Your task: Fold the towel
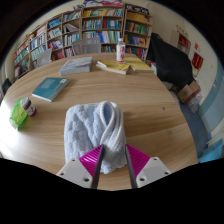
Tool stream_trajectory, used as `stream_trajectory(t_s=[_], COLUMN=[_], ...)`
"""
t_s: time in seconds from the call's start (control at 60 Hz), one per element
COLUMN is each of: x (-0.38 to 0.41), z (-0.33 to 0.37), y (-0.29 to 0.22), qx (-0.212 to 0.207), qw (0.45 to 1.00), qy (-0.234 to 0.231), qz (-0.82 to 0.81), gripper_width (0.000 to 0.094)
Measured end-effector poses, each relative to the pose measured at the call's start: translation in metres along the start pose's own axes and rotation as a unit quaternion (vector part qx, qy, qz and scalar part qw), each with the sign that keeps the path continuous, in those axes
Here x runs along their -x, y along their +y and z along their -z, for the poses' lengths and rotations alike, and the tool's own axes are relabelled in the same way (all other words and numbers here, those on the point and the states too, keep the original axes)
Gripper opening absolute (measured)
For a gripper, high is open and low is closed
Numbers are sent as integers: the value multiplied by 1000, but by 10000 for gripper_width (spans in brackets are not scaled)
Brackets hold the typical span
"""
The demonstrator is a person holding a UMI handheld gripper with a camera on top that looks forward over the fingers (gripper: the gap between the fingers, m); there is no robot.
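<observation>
1. The gripper sat at the table's near edge, its two fingers bearing glossy magenta pads with white angular housings behind them.
2. The pads converged toward their tips, and a fold of the towel lay pinched between them; the gripper was closed on the towel.
3. The towel was a pale blue-white cloth with a thick, ribbed, fluffy pile, bunched into a soft, rounded heap with rolled folds.
4. From the fingertips the heap spread toward 12 o'clock and 11 o'clock, resting on the table close to its near edge.
5. The table was smooth, light brown wood with a rounded outline.
6. At about 10 o'clock from the towel lay a flat teal book, rectangular, with a small dark round object just beside its left end.
7. At 9 o'clock, near the table's edge, lay a crinkled bright green packet.
8. Toward 12 o'clock, on the far side, lay flat books, and a slim pink-and-white bottle stood upright, well apart from the towel.
9. At 1 o'clock a dark chair stood at the table.
10. Beyond ran wooden shelves packed with upright book spines.
</observation>
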State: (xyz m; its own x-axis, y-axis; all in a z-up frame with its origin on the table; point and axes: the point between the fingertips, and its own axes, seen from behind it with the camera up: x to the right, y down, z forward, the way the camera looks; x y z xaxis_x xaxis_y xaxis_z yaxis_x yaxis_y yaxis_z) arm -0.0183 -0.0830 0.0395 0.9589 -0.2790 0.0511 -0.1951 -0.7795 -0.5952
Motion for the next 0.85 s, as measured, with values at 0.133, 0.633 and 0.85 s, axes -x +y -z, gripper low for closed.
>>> stream_trajectory(t_s=[0.133,0.633,0.85], x=[-11,-42,-94], z=[36,227,207], y=[-13,30,9], qx=[-33,-84,-96], qw=[999,993,989], qy=[1,-75,-102], qz=[-16,-34,-44], gripper_width=[846,848,834])
